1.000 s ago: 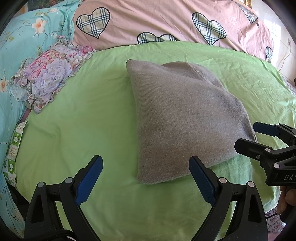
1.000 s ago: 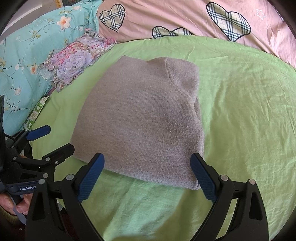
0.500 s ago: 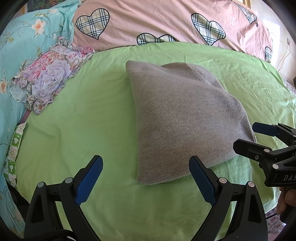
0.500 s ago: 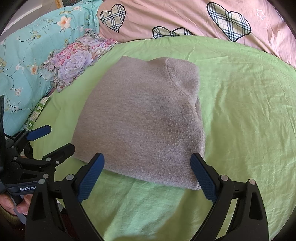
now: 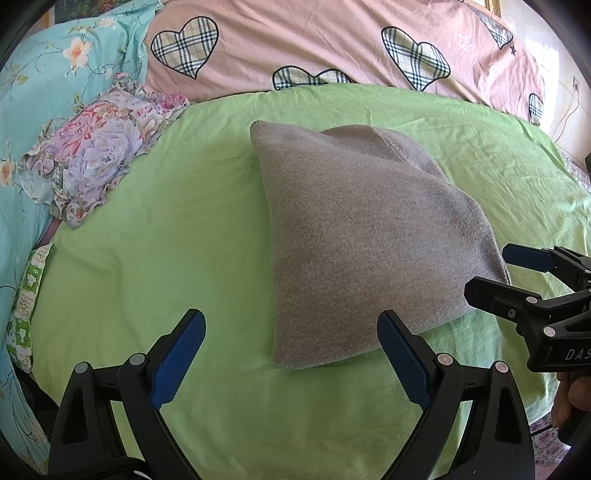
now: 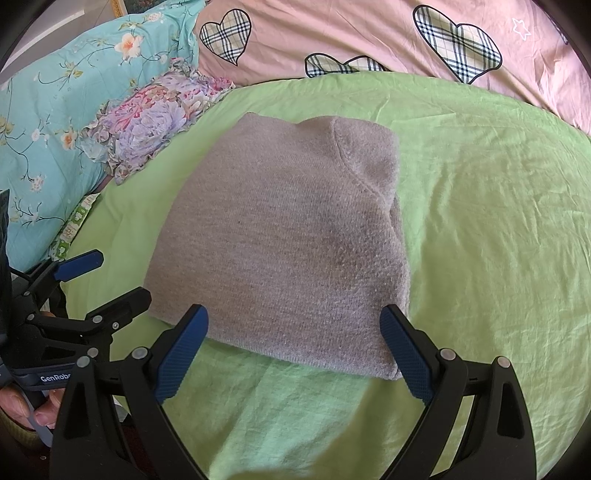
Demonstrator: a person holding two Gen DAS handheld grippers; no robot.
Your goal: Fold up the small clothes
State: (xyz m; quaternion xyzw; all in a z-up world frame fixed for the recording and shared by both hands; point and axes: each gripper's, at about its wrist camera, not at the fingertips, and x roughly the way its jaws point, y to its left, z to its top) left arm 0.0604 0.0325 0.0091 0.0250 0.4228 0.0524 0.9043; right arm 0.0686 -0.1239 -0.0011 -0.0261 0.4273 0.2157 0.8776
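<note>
Right gripper body, seen beside the grey garment: white letters "DAS", cut off at the frame edge.
Left gripper body, likewise: white letters "GenRobo", partly hidden.

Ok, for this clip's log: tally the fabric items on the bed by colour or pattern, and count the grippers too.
Grey knit garment, folded: 1
Green sheet: 1
Pink heart-print quilt: 1
Turquoise floral bedding: 1
Purple floral ruffled cushion: 1
Grippers, both open and holding nothing: 2, left gripper and right gripper
Total: 7
</note>
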